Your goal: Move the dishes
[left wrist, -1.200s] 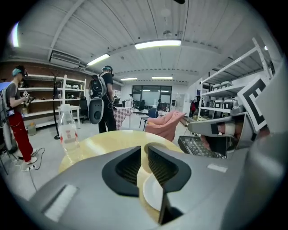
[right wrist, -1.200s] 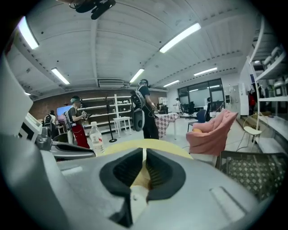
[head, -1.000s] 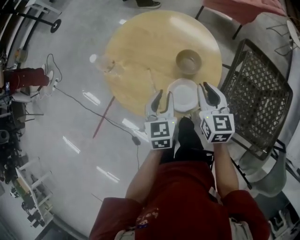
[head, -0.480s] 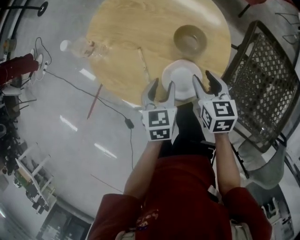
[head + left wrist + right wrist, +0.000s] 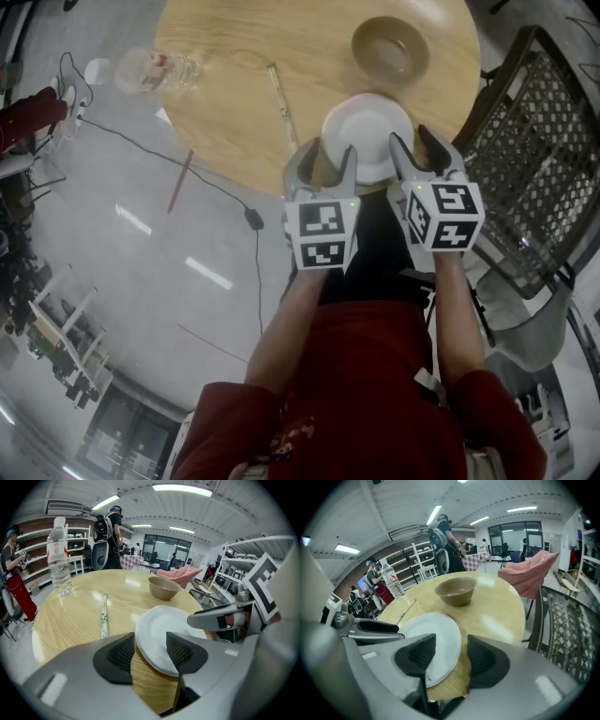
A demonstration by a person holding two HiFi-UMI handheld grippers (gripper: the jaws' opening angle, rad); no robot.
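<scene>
Nearest the person, the left claw (image 5: 325,155) and the right claw (image 5: 415,141) both stand spread, one on each side of the white plate (image 5: 367,131). Their jaws have just been opening. Each gripper view shows a stretch of the plate's rim lying between the pads, with nothing pressed on it yet.

The plate rests at the near edge of the round worktop (image 5: 244,84). It looks thin and ribbed, probably paper, so it would likely bend if one claw bites before the other or lifts faster, and then tilt out of the weaker grip. A lower jaw coming in too shallow could strike the rim and shove the plate across the wood. Too low, and it may catch the worktop's edge. I cannot tell whether the rim overhangs that edge, since the claws cover it in the head view.

Just beyond the plate stands the tan bowl (image 5: 391,47), so a hard push could drive the plate into it. The slim stick (image 5: 281,98) and the water bottle (image 5: 155,70) are farther left, well clear of either claw.

Compared with a second ago, both claws are lower and closer to the plate, and their jaws are far wider. The plate and bowl keep the same places relative to each other.
</scene>
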